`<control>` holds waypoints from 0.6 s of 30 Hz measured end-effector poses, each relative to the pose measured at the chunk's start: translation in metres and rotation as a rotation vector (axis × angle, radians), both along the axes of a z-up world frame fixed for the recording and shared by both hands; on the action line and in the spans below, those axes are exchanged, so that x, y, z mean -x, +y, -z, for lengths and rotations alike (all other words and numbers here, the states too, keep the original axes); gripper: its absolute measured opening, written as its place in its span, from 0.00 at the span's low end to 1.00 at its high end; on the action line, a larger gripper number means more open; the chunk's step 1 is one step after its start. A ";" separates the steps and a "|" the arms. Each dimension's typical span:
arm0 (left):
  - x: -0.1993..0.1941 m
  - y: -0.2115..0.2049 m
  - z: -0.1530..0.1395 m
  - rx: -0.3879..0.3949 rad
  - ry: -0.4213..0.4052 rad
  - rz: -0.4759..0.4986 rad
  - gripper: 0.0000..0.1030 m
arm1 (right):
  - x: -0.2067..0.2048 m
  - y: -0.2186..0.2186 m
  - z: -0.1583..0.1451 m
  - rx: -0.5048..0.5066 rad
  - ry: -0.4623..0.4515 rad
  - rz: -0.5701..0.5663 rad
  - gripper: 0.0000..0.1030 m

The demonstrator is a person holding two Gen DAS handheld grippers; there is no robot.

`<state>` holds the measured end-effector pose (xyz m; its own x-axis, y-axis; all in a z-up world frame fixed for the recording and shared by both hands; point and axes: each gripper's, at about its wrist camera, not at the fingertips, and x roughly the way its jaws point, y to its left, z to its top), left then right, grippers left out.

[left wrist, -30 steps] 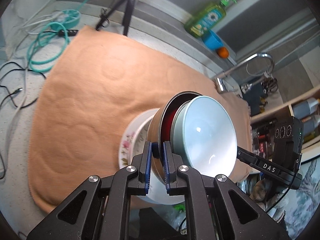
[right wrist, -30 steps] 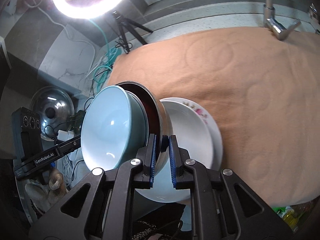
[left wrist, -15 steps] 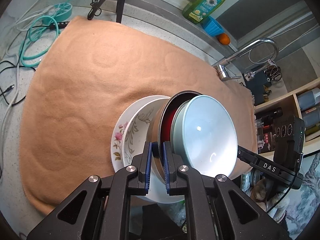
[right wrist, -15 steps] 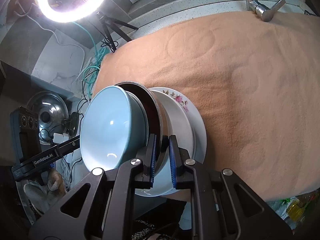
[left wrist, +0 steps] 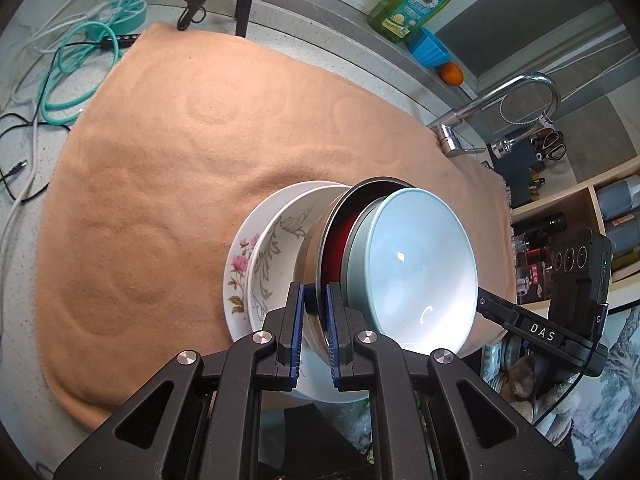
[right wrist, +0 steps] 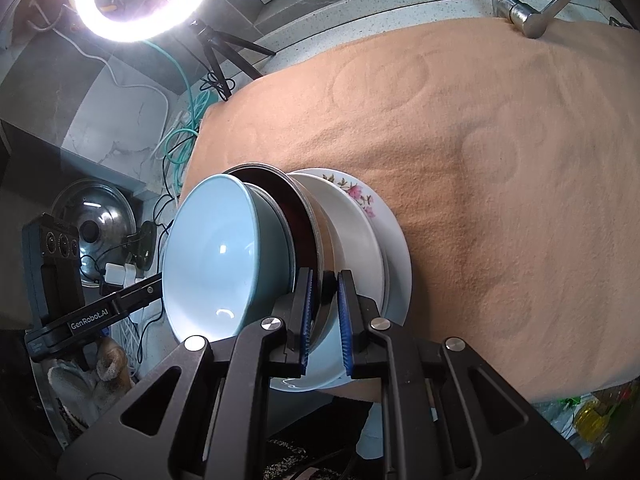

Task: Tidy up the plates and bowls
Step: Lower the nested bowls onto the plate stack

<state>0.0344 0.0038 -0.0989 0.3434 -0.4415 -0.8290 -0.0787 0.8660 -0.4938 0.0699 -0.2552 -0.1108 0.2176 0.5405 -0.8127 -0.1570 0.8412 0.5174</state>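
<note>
While the tan cloth (right wrist: 500, 152) fills most of both frames, the stack sits low and center: flowered plate (left wrist: 240, 264) on the bottom, white bowl (left wrist: 276, 256) in it, then the metal bowl (left wrist: 316, 236) with the blue bowl (left wrist: 420, 264) nested inside. Both the left gripper (left wrist: 316, 328) and right gripper (right wrist: 324, 312) have their jaws pinched shut on opposite sides of the metal bowl's rim. My worry: it's a thin, slick rim, so any tilt or uneven lift between hands could let it slip, and the blue bowl isn't gripped at all, so it could slide out and crack on the plate.
</note>
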 end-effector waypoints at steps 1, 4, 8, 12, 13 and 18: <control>0.000 0.000 0.000 0.002 0.001 0.000 0.09 | 0.000 0.000 0.000 0.003 -0.002 -0.003 0.12; 0.000 0.001 0.000 -0.001 0.000 0.003 0.09 | 0.001 0.001 0.000 0.007 -0.005 -0.008 0.12; 0.002 0.001 -0.005 -0.016 -0.017 -0.001 0.09 | 0.001 0.001 -0.001 0.007 -0.006 -0.011 0.13; 0.004 0.002 -0.008 -0.029 -0.027 -0.001 0.09 | 0.004 0.001 -0.003 0.014 -0.019 -0.014 0.13; 0.005 0.003 -0.008 -0.028 -0.027 -0.003 0.09 | 0.005 0.000 -0.004 0.014 -0.024 -0.015 0.13; 0.010 0.004 -0.013 -0.043 -0.046 -0.006 0.09 | 0.009 -0.003 -0.009 0.019 -0.042 -0.011 0.13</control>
<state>0.0246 0.0078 -0.0860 0.3840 -0.4033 -0.8306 -0.0623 0.8862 -0.4591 0.0609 -0.2584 -0.1022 0.2460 0.5278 -0.8129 -0.1879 0.8488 0.4942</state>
